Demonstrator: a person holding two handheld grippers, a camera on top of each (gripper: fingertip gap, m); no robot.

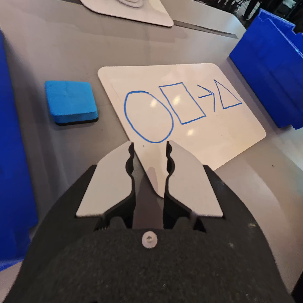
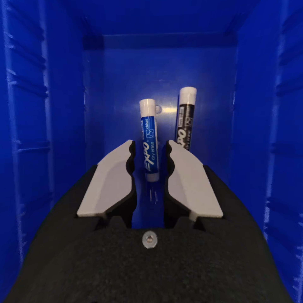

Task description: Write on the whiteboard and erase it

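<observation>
The left gripper (image 1: 150, 144) hangs over the near corner of the whiteboard (image 1: 213, 141), jaws parted with a clear gap and nothing between them. The board lies flat on the grey table (image 1: 57, 49) and carries blue drawn shapes: an oval just ahead of the fingertips, then a rectangle, an arrow and a triangle farther right. A blue eraser (image 1: 71, 101) sits on the table just left of the board, apart from it and well left of the claw. A blue bin (image 1: 270, 78) stands beyond the board's right edge.

The right gripper (image 2: 150, 144) points down into a blue bin (image 2: 49, 114), jaws parted and gripping nothing. A blue marker (image 2: 149, 141) lies on the bin floor, in line with the gap between the fingers. A black marker (image 2: 186, 118) lies just right of it, partly behind the right finger.
</observation>
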